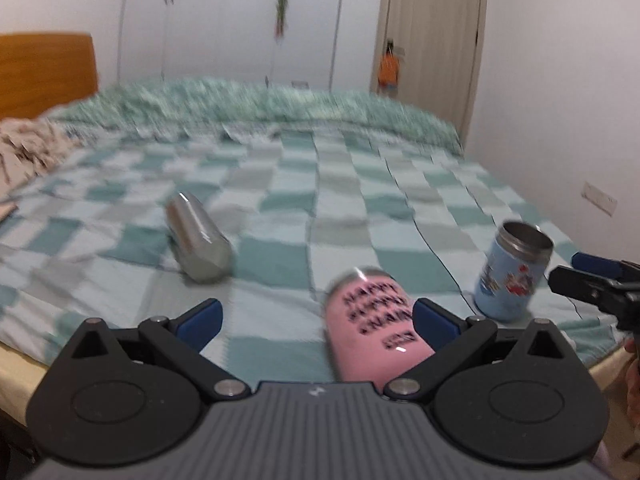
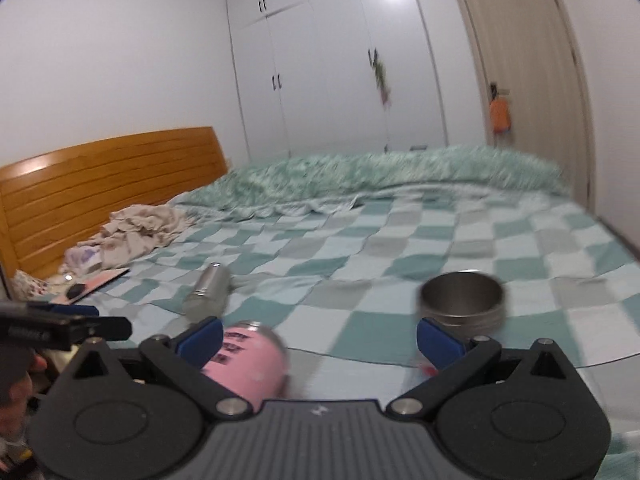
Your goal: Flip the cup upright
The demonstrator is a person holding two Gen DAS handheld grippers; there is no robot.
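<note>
Three cups are on the checkered bed. A pink cup (image 1: 376,328) with black lettering lies on its side by my left gripper's right finger; it also shows in the right wrist view (image 2: 248,364). A silver cup (image 1: 198,236) lies on its side farther left, also in the right wrist view (image 2: 208,290). A light blue printed cup (image 1: 510,274) stands upright at the right; its steel mouth (image 2: 462,294) shows just beyond my right gripper's right finger. My left gripper (image 1: 316,320) is open and empty. My right gripper (image 2: 318,338) is open and empty.
The bed's near edge (image 1: 16,364) runs below the grippers. A green duvet (image 1: 260,100) is bunched at the far side. Crumpled cloth (image 2: 136,228) and small items lie by the wooden headboard (image 2: 100,184). My right gripper's fingers show at the left wrist view's right edge (image 1: 592,280).
</note>
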